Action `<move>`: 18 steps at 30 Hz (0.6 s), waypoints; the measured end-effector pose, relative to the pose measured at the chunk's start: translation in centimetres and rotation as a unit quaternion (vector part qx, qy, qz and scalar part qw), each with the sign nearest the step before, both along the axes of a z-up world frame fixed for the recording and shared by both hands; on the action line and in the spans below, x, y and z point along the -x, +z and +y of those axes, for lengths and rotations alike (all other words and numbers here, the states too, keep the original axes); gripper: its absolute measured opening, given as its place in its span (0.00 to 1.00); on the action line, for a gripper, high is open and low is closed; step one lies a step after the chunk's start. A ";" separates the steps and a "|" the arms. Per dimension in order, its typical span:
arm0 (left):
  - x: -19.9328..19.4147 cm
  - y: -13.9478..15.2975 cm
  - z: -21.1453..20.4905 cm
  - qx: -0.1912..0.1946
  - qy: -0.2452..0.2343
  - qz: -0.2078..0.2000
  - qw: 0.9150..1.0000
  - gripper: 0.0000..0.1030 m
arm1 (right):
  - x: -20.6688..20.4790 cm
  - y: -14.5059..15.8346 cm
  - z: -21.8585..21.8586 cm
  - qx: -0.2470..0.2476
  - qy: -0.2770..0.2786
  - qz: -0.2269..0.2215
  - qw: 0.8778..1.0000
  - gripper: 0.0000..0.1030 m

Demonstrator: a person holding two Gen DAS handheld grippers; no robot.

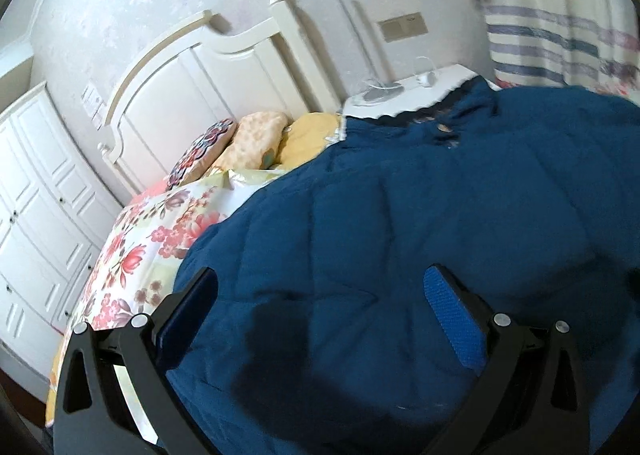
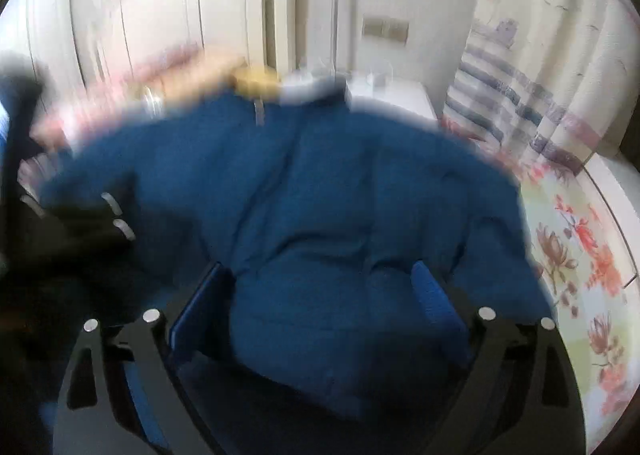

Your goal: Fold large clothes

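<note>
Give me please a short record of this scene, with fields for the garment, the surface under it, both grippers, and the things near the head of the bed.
garment: blue padded jacket, spread out, collar toward the headboard
surface: bed with floral cover
left gripper: open, above the jacket, nothing held
right gripper: open, jacket fabric between the fingers, not pinched
near the bed head: pillows, white bedside table

Right gripper [image 2: 324, 291] jaws wide apart over blue padded jacket [image 2: 304, 183]; jacket spread on floral bedsheet [image 2: 576, 255]. View blurred.
</note>
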State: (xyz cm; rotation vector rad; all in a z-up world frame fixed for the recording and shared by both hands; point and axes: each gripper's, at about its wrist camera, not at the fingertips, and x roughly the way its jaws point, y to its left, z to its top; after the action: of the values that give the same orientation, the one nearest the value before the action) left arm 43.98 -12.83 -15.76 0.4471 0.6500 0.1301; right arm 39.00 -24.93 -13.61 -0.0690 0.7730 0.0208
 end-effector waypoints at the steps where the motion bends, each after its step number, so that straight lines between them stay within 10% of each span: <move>1: 0.0 -0.4 -0.2 -0.010 0.002 0.001 1.000 0.96 | 0.0 0.0 -0.2 -0.005 0.001 0.001 1.000 0.93; 18: 0.1 -0.8 -0.6 -0.016 0.008 0.008 1.000 0.96 | -0.1 -0.2 -0.1 -0.006 0.002 0.003 1.000 0.94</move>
State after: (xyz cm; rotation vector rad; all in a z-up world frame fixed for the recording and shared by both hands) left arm 43.91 -13.45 -16.57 0.4737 0.6681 0.1515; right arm 39.14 -25.01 -13.79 -0.0595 0.7797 0.0288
